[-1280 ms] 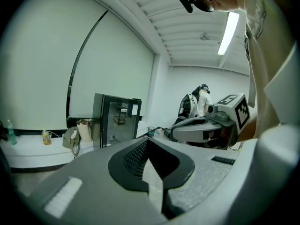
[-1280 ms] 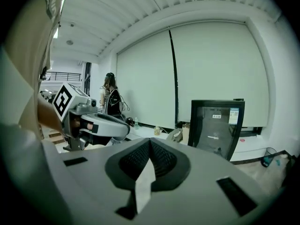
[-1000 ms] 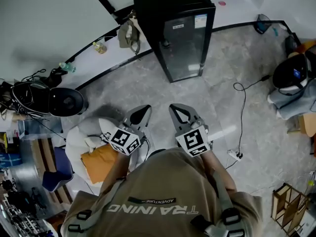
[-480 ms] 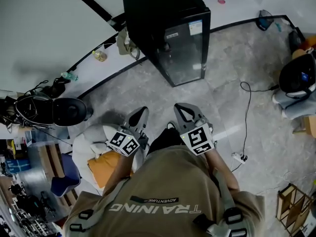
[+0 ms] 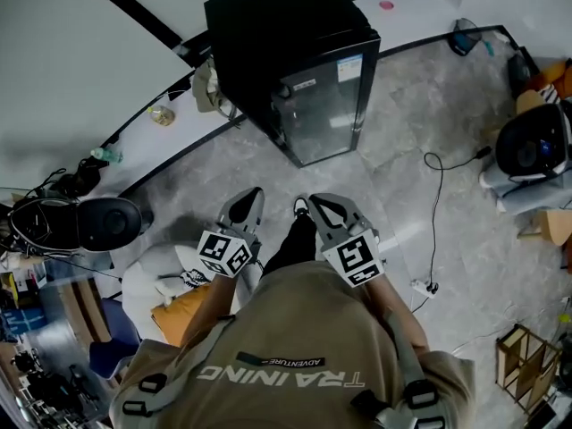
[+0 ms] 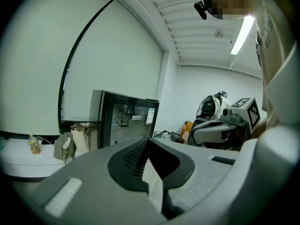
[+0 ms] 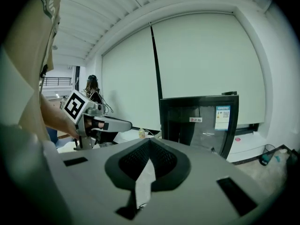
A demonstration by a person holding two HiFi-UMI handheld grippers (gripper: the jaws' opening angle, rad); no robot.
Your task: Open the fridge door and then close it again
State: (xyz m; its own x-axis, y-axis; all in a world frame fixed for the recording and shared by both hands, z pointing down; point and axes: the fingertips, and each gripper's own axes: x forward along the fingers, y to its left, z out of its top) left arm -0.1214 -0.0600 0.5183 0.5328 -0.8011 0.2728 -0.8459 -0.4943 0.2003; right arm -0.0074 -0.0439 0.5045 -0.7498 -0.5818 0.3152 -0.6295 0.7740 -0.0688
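A black fridge point(image 5: 295, 61) with a glass door point(image 5: 326, 105) stands against the white wall ledge, its door shut. It also shows in the left gripper view as the fridge point(image 6: 124, 123) and in the right gripper view as the fridge point(image 7: 201, 121). My left gripper point(image 5: 250, 199) and right gripper point(image 5: 315, 206) are held side by side in front of me, both pointing at the fridge and well short of it. Both are shut with nothing between the jaws. A shoe point(image 5: 301, 208) shows between them.
A beige bag point(image 5: 207, 83) and a bottle point(image 5: 161, 114) sit on the ledge left of the fridge. A black round device point(image 5: 107, 223) and an orange bag point(image 5: 174, 315) lie at the left. A cable and power strip point(image 5: 420, 286) cross the grey floor at the right.
The person has stepped toward the fridge, which now sits nearer and lower in the head view. A foot has come forward between the grippers. Both grippers stay shut.
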